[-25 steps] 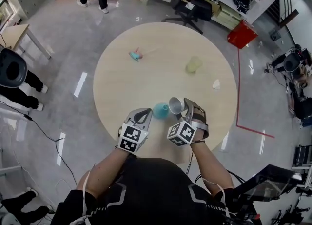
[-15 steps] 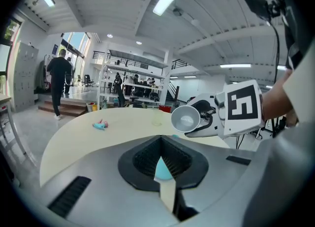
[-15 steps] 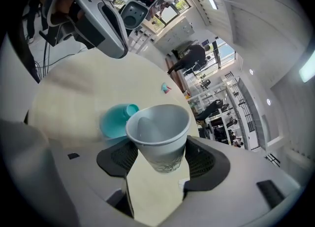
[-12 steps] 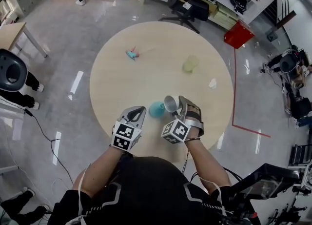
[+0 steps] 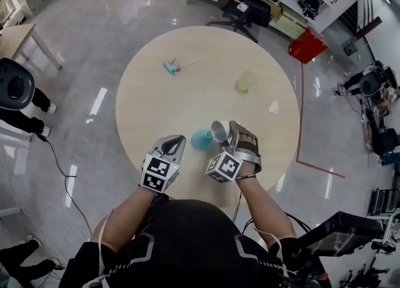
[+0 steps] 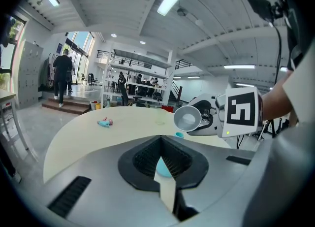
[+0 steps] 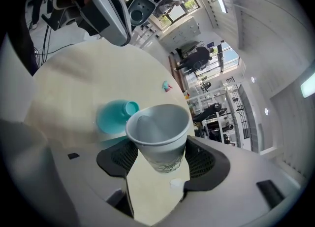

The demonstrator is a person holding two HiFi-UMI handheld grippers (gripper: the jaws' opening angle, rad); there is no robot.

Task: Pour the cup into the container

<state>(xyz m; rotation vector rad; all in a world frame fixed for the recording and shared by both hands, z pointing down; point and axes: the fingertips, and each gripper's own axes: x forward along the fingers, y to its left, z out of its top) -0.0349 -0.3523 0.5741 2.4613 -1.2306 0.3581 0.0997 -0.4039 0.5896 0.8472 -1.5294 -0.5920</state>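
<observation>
By the near edge of the round table [image 5: 206, 74], the left gripper [image 5: 177, 140] hovers closed and empty while the right gripper [image 5: 232, 134], beside the teal container [image 5: 200, 139], clasps the white cup [image 5: 219, 131] tipped toward it, so pouring looks under way, not finished.

A big round table [image 5: 187, 80] with a pale wood top stands on a shiny grey floor [image 5: 94, 62]. A blue-green container [image 5: 201, 139] sits on the near side. A small blue and pink toy [image 5: 171, 67] lies far back on the left. A pale yellow-green thing [image 5: 245, 82] sits far back on the right. A little white scrap [image 5: 273, 108] lies near the right edge.
</observation>
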